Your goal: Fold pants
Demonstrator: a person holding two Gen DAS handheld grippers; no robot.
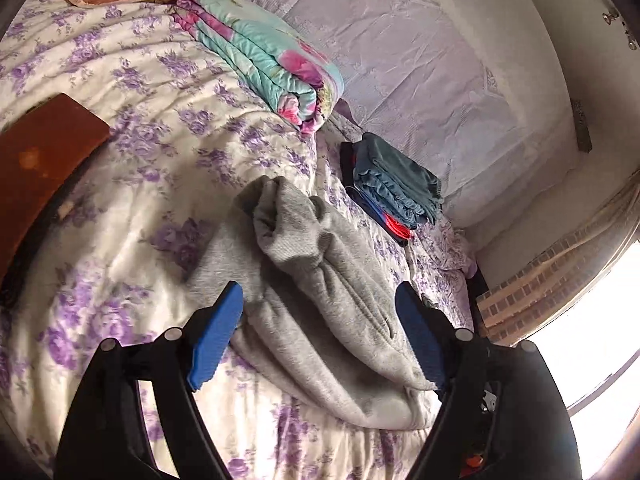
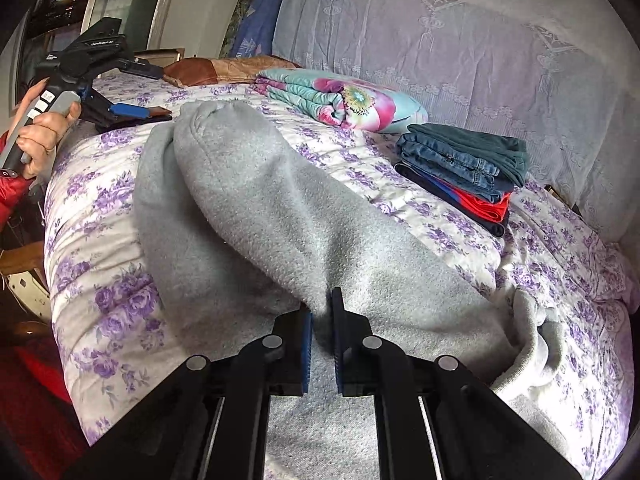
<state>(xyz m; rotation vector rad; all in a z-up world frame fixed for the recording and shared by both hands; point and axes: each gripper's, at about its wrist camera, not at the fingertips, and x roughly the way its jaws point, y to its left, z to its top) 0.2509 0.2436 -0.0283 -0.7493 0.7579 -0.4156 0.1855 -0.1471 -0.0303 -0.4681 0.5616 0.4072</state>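
Grey fleece fills the near part of both views: one pair of sweatpants (image 2: pixel 280 216) lies across the bed, partly doubled over itself. The right gripper (image 2: pixel 321 320) has its jaws pressed together on a fold of this grey cloth. The left gripper (image 1: pixel 320 332) hangs just above the pants with its two blue pads (image 1: pixel 218 336) spread wide — nothing is pinched between them. In the right wrist view a hand (image 2: pixel 42 132) holds the left gripper's handle at the left edge of the bed.

Under the pants is one white bedspread with purple flowers (image 2: pixel 120 300). Farther back stands one stack of folded clothes (image 2: pixel 464 168) — four or five pieces, jeans among them. Beyond it lies one folded floral quilt (image 2: pixel 340 100).
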